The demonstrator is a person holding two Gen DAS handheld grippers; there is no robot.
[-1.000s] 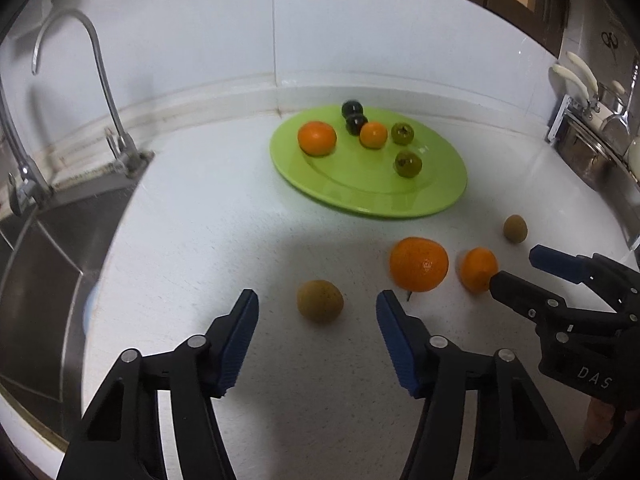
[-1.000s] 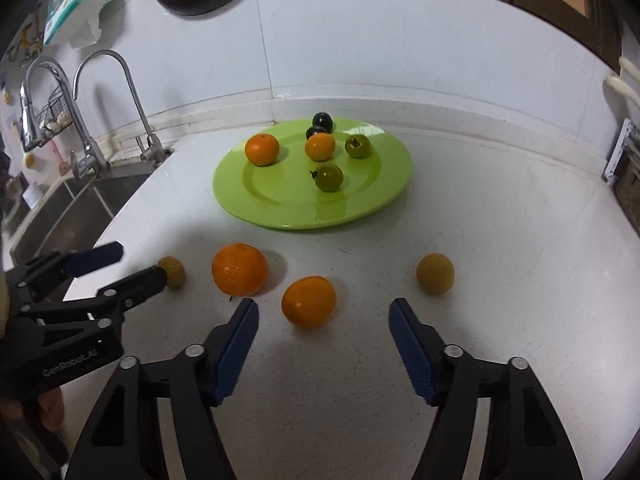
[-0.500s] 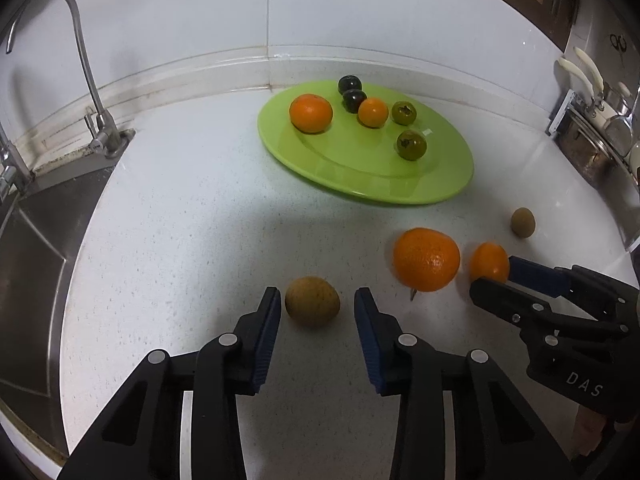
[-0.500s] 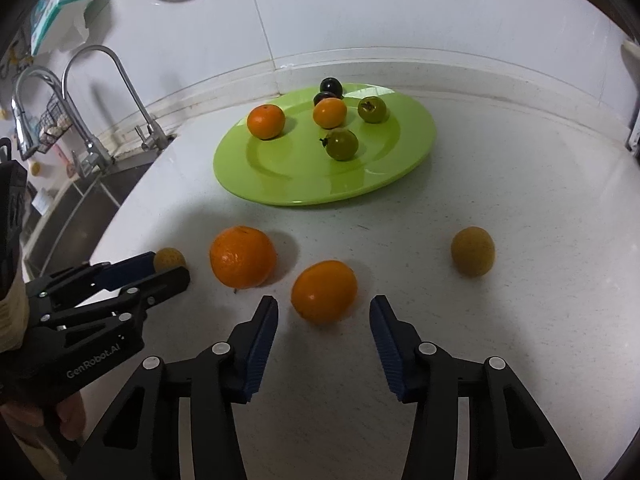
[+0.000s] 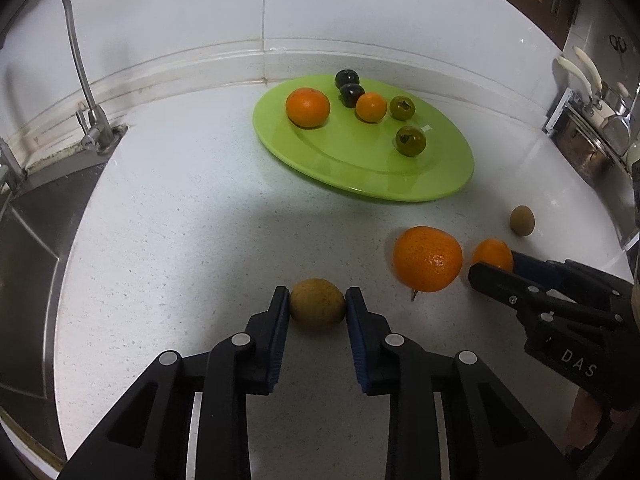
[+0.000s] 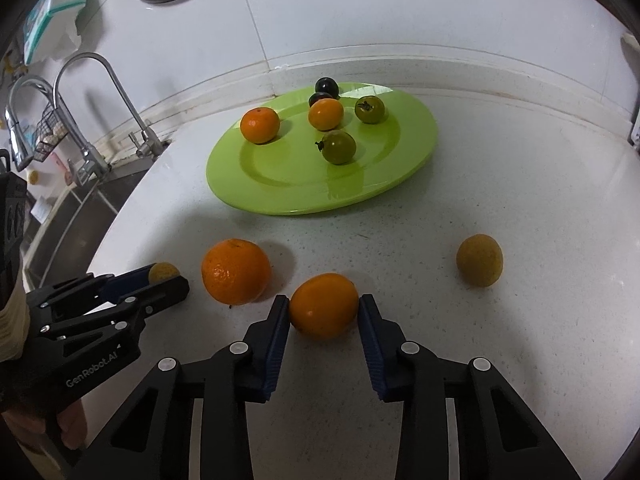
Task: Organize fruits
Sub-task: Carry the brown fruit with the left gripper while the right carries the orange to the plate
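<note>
Both claws have just been closing on loose fruit low in their frames: the left claw pinches a brown fruit, the right claw a small orange, both resting on the worktop, presumably bound for the green plate upper centre.

Plate at back w/ approx 6 fruits; 4 fruits in front.
</note>
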